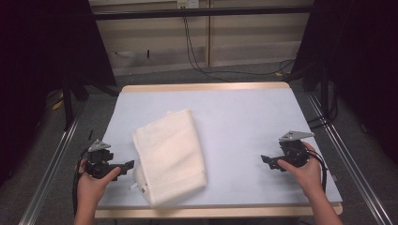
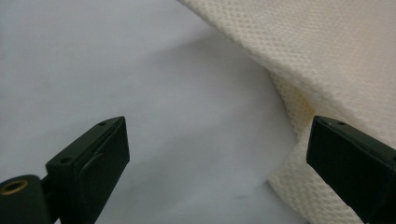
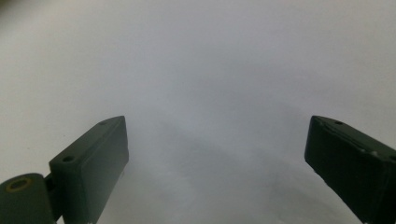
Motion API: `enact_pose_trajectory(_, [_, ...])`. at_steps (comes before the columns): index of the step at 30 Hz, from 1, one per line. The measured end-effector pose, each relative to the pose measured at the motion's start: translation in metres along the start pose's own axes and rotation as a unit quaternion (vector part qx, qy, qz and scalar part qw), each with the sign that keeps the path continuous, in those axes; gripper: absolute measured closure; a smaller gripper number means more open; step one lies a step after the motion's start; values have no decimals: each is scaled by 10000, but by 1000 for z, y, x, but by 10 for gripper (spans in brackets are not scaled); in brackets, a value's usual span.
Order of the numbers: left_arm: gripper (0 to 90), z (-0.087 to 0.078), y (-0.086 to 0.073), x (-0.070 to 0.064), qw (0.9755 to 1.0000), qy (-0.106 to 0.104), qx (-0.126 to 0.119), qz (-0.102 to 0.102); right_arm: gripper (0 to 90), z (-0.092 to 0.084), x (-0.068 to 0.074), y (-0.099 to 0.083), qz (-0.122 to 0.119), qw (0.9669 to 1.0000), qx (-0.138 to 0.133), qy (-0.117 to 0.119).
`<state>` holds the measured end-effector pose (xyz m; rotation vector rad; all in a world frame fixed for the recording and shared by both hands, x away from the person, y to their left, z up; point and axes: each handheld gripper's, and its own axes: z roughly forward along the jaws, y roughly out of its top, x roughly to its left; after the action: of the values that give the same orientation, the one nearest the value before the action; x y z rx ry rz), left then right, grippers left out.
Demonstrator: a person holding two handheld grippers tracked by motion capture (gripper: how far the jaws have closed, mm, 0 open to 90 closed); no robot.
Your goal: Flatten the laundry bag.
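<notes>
— Jaws wide on both sides, nothing between them. The left gripper [image 1: 126, 167] points at the towel [image 1: 170, 154], whose near corner sits just off the right-hand jaw in the left gripper view.

— And the right gripper [image 1: 265, 160]?

— Well apart from the cloth, at about three o'clock from it, over bare bench [image 1: 244, 117].

— Where does the towel lie?

— Folded, left of the bench's middle, its long side running from twelve to six o'clock, slightly tilted.

— So which step is this?

— The reach before any grasp, I'd judge. Next, the left gripper should ease in to the corner at the towel's seven o'clock and pinch its layers; the right must travel toward nine o'clock to help.
</notes>
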<state>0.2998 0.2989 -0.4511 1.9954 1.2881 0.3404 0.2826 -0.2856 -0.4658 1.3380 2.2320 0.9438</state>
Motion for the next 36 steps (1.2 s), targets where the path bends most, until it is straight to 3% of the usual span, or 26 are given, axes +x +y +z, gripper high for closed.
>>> enact_pose_trajectory(3, [61,2,-2,-3,9999,-123,69,-2,60,-1,1,2,48,10000,-53,21])
enact_pose_trajectory(8, [61,4,-5,-9,9991,-285,255,189,60,1,2,4,25,10000,-40,19])
enact_pose_trajectory(9, [62,5,-6,-12,9991,-340,236,113,61,3,1,6,-74,10000,-50,-38])
enact_pose_trajectory(15, [125,6,-11,-16,9981,-451,398,130,61,6,3,9,-39,10000,-48,46])
enact_pose_trajectory(20, [258,6,-15,-18,9978,-493,431,137,61,10,5,13,-178,9998,-67,71])
enact_pose_trajectory(24, [351,9,-15,-24,9962,-681,479,269,61,12,8,15,-173,9998,-13,107])
enact_pose_trajectory(25, [369,11,-15,-26,9958,-774,450,199,61,12,8,15,-174,9998,-15,109])
enact_pose_trajectory(30, [428,14,-14,-29,9950,-773,556,291,61,12,8,15,-198,9997,57,101])
enact_pose_trajectory(34, [505,15,-12,-32,9940,-811,689,250,63,12,9,15,-212,9997,58,91])
enact_pose_trajectory(35, [604,17,-13,-35,9933,-874,734,171,64,12,9,14,-243,9997,45,86])
enact_pose_trajectory(36, [638,18,-13,-36,9923,-931,796,167,64,12,9,14,-241,9997,51,83])
